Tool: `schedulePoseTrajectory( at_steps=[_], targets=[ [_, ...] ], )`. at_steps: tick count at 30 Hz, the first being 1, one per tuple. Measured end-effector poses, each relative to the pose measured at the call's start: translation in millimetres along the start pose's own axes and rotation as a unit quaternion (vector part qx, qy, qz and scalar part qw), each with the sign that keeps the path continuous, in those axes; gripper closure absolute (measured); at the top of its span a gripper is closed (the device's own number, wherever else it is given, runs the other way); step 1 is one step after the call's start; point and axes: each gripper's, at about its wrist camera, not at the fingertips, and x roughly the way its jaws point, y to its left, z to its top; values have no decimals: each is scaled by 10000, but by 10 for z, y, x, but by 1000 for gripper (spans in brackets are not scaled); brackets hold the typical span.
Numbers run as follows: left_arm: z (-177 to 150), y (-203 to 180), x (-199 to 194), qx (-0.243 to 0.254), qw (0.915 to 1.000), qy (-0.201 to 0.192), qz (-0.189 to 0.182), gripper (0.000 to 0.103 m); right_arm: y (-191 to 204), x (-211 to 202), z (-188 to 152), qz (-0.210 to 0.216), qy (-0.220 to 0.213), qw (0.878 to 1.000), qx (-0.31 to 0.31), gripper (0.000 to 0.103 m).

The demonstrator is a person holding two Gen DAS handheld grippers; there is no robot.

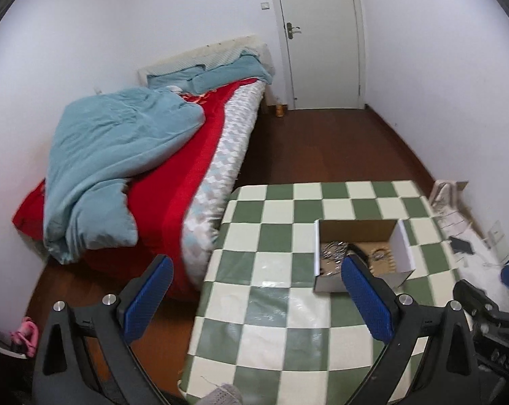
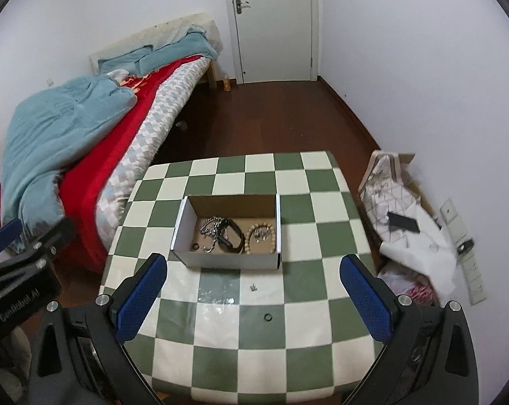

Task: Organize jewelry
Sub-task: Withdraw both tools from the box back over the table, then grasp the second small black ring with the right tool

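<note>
In the left wrist view the left gripper [image 1: 256,290] hangs with jaws spread wide and nothing between them, over the left edge of the checked table [image 1: 278,307], so half the frame is floor and the bed [image 1: 146,168] beside it. The box [image 1: 359,256] sits on the table ahead and to the right; the right blue finger [image 1: 365,300] covers its near corner, and only a silver chain [image 1: 332,253] and part of a bead bracelet [image 1: 382,256] show inside. The right wrist view looks squarely down on the table, the right gripper [image 2: 254,295] likewise wide open and empty. Here the box [image 2: 227,260] shows whole: chain [image 2: 210,229] at left, a black band [image 2: 232,236] in the middle, bead bracelet [image 2: 259,236] at right. Only this view shows a small black ring [image 2: 268,317] and a tiny earring [image 2: 253,287] lying loose on the table, near side of the box, apart from it
</note>
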Motion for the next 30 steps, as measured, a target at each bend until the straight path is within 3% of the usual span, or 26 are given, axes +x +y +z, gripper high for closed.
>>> schedulePoseTrajectory(
  at_steps=[2,3,4,13,21,26,28,30],
  targets=[
    [-134,-42,100,104,9998,96,169,2,-86,130,-138,75,146,9998,109,15],
    [-201,-65,161,155,9995,130,252,1,-138,236,-226,81,277,9994,187,37],
    [-274,-92,227,215,9990,192,335,1,-193,368,-327,104,417,9987,260,48],
    [-845,-344,962,526,9917,1096,413,1,-393,1494,-1127,225,1125,9920,529,48],
    [-976,-449,1223,586,9883,1374,309,2,-183,1887,-1351,3,1099,9938,137,50],
    [-983,-449,1292,647,9873,1419,302,2,-36,1939,-1335,-320,862,9953,-288,64],
    [-976,-454,1303,670,9873,1412,290,2,-29,1953,-1314,-336,766,9959,-347,85],
    [-982,-480,1306,707,9870,1419,255,2,-26,1953,-1309,-352,737,9960,-373,89]
  ],
)
